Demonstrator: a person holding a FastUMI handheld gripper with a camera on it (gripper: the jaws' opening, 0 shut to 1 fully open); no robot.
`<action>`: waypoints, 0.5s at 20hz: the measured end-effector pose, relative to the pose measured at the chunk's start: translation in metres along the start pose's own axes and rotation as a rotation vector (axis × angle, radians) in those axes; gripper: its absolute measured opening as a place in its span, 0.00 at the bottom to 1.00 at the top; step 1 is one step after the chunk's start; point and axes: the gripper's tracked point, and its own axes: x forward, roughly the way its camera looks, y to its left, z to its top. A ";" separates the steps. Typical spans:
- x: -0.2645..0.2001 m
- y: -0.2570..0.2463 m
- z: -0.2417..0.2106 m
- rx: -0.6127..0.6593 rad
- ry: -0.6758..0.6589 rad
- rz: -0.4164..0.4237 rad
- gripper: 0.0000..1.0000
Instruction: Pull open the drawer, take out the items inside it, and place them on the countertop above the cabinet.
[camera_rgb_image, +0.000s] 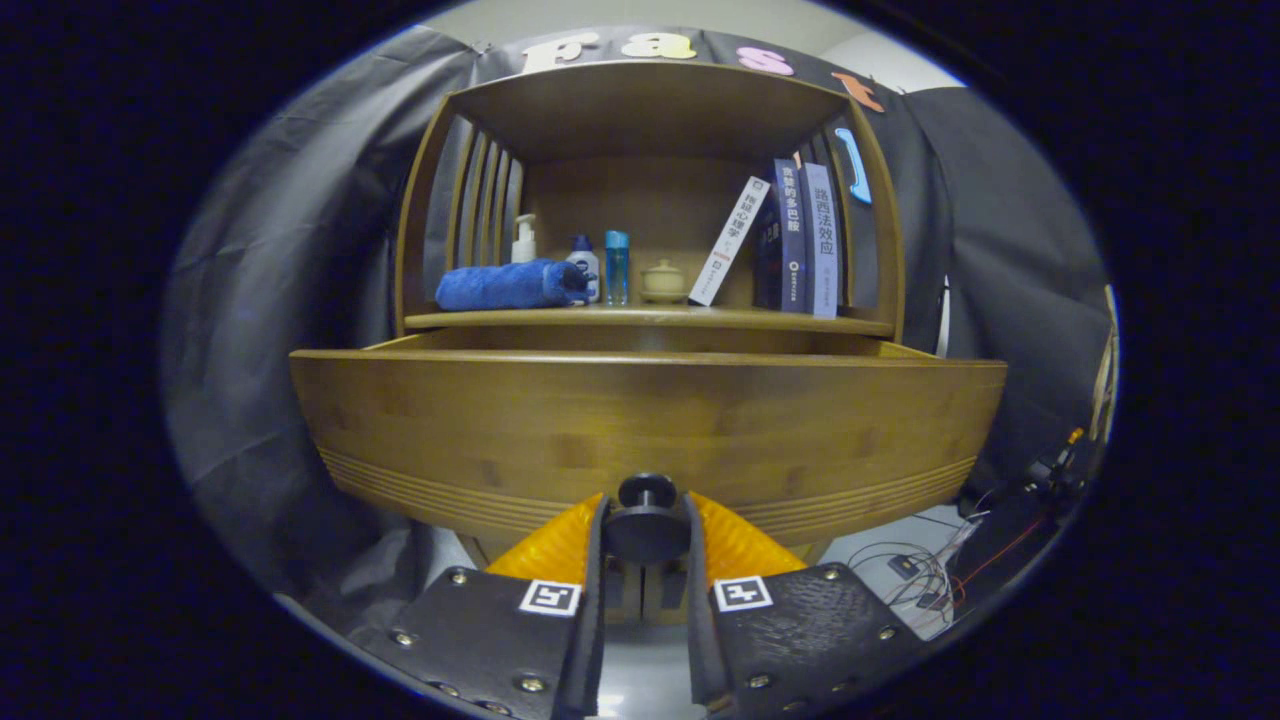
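Gripper view, looking forward along the 2 fingers. The tongs (646, 530) are narrowed onto the round dark knob (646, 520) of the drawer (650, 430), 1 finger pressing on each side of it. The drawer front stands pulled out from the wooden cabinet (650, 110), its top edge lying forward of and below the surface (650, 318) above it; the drawer's interior is hidden behind the front panel, so its contents cannot be told.

On the surface, inside the open-fronted compartment, from the left: a rolled blue towel (510, 285) lying on its side; behind it a pale pump bottle (523, 240); then a small white bottle with a blue cap (585, 262) touching the towel's end; a slim blue bottle (617, 266) just beside it; a small lidded beige jar (663, 282). A white book (730, 240) leans tilted against 2 upright dark-blue books (805, 238) at the right wall.

Loose cables (925, 575) lie on the floor beyond the right finger.
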 end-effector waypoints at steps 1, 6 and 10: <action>-0.006 0.001 0.004 -0.005 -0.027 0.005 0.34; -0.030 0.001 0.003 -0.008 -0.028 0.005 0.35; -0.064 -0.024 0.009 -0.035 -0.071 -0.045 0.05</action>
